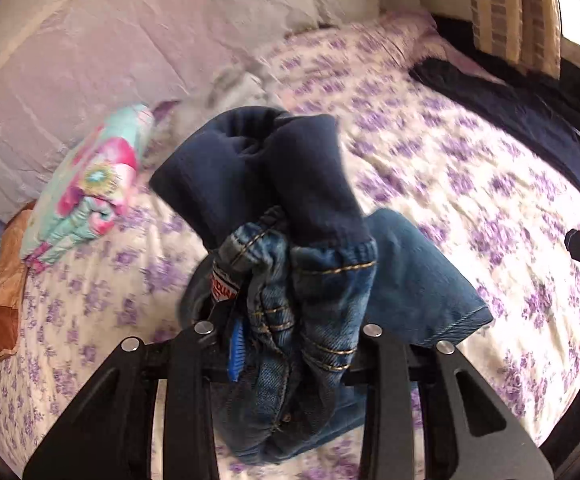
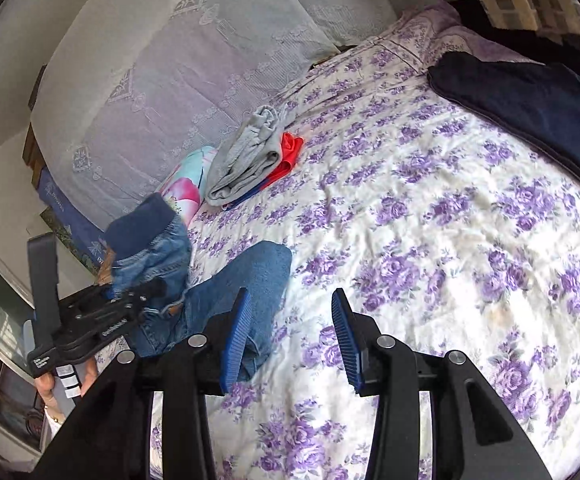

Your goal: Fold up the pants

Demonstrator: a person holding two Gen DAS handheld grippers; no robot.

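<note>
While the left claw (image 1: 290, 320) stays unseen at its tips, it grips bunched jeans (image 1: 310, 300) by the waistband at lower centre | right claw (image 2: 292, 340) spread apart, holding nothing, above floral bedspread (image 2: 430, 220) | trouser leg trails onto bed, lower left.

The bunched jeans (image 1: 314, 280) hide most of the left gripper (image 1: 290, 332) fingers, the bedspread (image 1: 450, 184) pattern blurs in the left view, and the dark garment (image 2: 530, 108) is cut off at the right edge.
</note>
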